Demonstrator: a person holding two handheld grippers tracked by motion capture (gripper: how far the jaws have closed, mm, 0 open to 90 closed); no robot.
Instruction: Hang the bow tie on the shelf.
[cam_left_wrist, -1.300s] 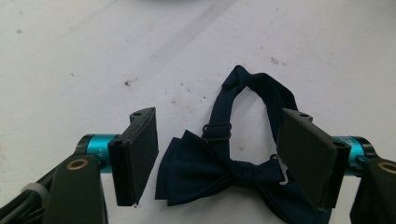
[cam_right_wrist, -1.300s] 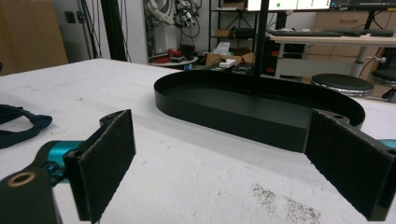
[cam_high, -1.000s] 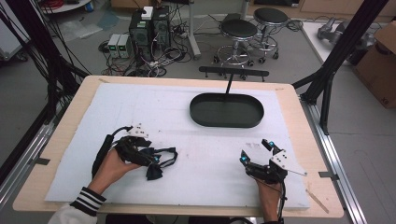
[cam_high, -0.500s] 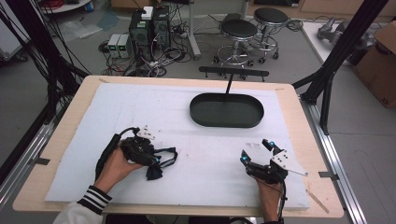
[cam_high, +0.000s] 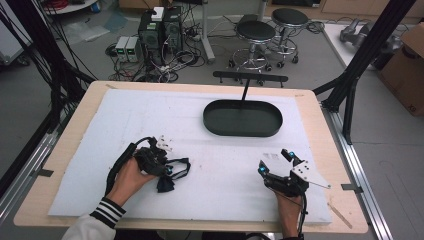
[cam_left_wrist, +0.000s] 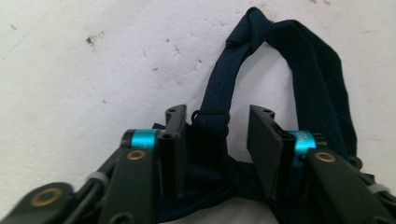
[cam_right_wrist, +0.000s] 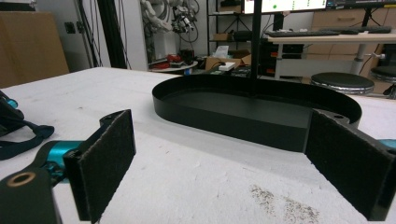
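Observation:
A dark navy cloth item with a strap loop (cam_high: 175, 169) lies on the white mat at the front left. My left gripper (cam_high: 168, 173) is down on it, held by a hand in a striped sleeve. In the left gripper view the jaws of my left gripper (cam_left_wrist: 217, 122) stand apart, and the bunched navy cloth (cam_left_wrist: 308, 70) and a small black loop lie between them, unclamped. My right gripper (cam_high: 273, 161) rests at the front right, open with nothing in it. In the right gripper view my right gripper (cam_right_wrist: 219, 154) faces the black oval tray (cam_right_wrist: 224, 122).
The black oval tray (cam_high: 242, 133) sits at the back centre-right of the mat, with a black T-shaped stand (cam_high: 246, 85) behind it. The wooden table edge (cam_high: 345, 165) borders the mat. Stools and computer boxes stand on the floor beyond.
My left gripper has shifted slightly to the right over the navy cloth. The right gripper has not moved.

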